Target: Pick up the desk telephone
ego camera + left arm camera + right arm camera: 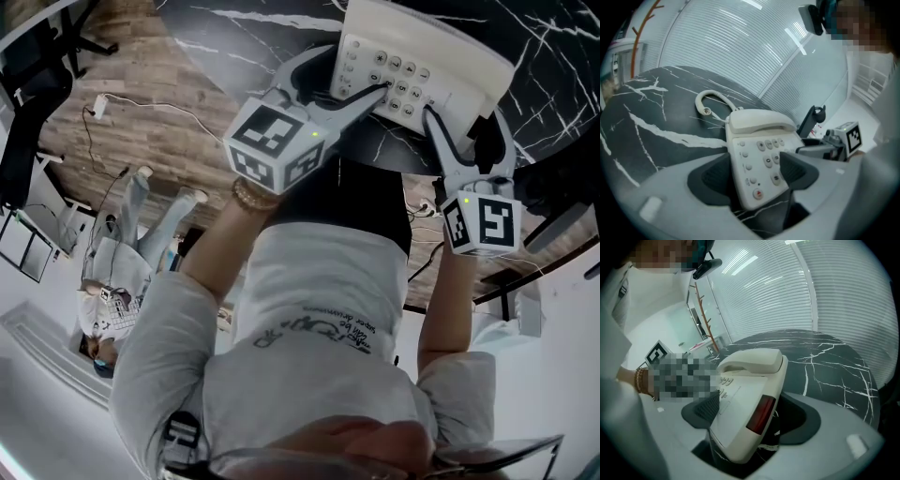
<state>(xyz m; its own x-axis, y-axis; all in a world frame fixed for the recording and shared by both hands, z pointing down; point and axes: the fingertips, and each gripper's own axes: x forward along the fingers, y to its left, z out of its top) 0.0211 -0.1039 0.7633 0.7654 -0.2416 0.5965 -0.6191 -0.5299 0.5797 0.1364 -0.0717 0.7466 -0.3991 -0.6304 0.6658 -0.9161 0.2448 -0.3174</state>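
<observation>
A cream desk telephone (427,61) lies at the near edge of a round black marble table (281,28), handset in its cradle. My left gripper (352,80) clasps the phone's left front corner: in the left gripper view one pad rests on the keypad (766,154) and the other hugs the phone's (759,136) side. My right gripper (466,127) grips the right edge. There the phone (750,380) with its red side window fills the jaws of the right gripper (752,418). Left gripper (752,176) and right gripper are both shut on the phone.
A white cord loop (710,101) trails on the table (647,126) behind the phone. A black stand (811,119) rises beyond the table's right edge. Wooden floor (141,131), a black chair (28,94) and a seated person (112,281) lie to the left. White blinds (778,296) back the table.
</observation>
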